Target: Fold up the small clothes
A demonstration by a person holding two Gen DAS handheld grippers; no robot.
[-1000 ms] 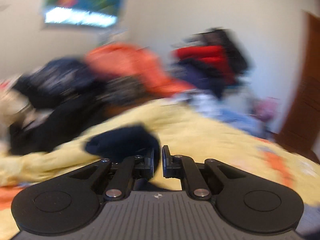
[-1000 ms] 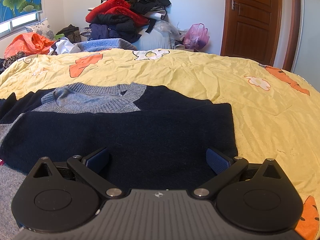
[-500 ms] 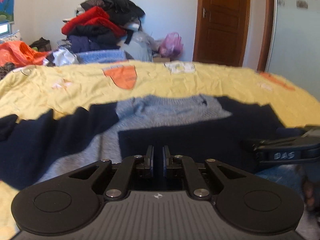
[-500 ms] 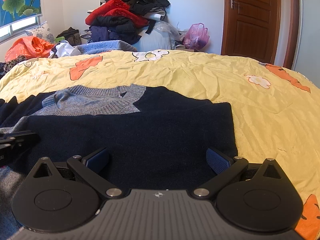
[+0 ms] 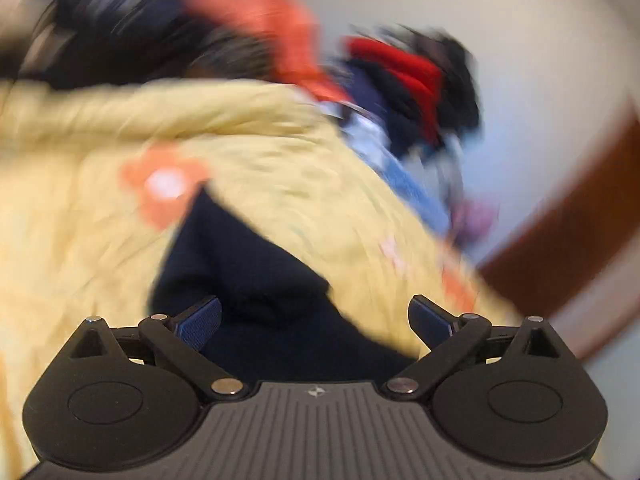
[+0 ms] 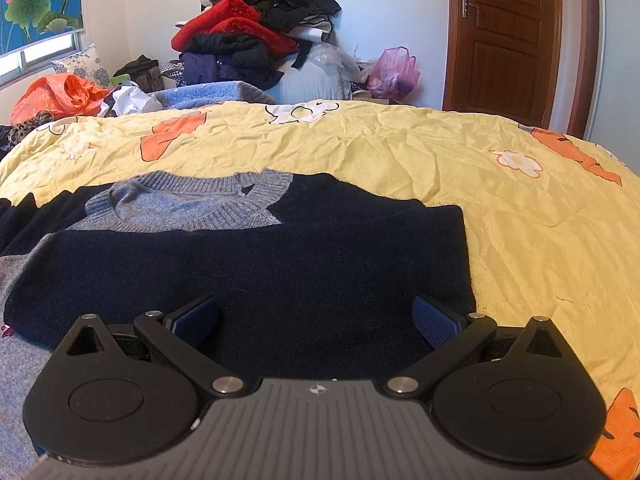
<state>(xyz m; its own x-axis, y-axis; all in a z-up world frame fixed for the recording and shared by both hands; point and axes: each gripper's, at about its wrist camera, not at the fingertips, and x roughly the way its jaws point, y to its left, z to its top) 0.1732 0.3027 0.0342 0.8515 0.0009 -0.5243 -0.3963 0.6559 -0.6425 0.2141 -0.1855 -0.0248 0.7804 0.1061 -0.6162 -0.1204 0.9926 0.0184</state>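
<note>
A small navy and grey knit sweater (image 6: 256, 268) lies flat on the yellow bedspread (image 6: 500, 216), with one navy sleeve folded across its chest below the grey collar. My right gripper (image 6: 315, 320) is open and empty, low over the sweater's near edge. In the blurred left wrist view, my left gripper (image 5: 314, 320) is open and empty, over a navy sleeve (image 5: 248, 276) of the sweater that lies on the bedspread (image 5: 80, 240).
A tall pile of red, black and navy clothes (image 6: 256, 36) stands behind the bed. An orange plastic bag (image 6: 56, 96) lies at the far left and a pink bag (image 6: 392, 74) sits by the wooden door (image 6: 504, 36).
My left gripper was shut half a second ago and now stands open. It has swung fast to the left, over the sweater's other sleeve. My right gripper has hardly moved.
</note>
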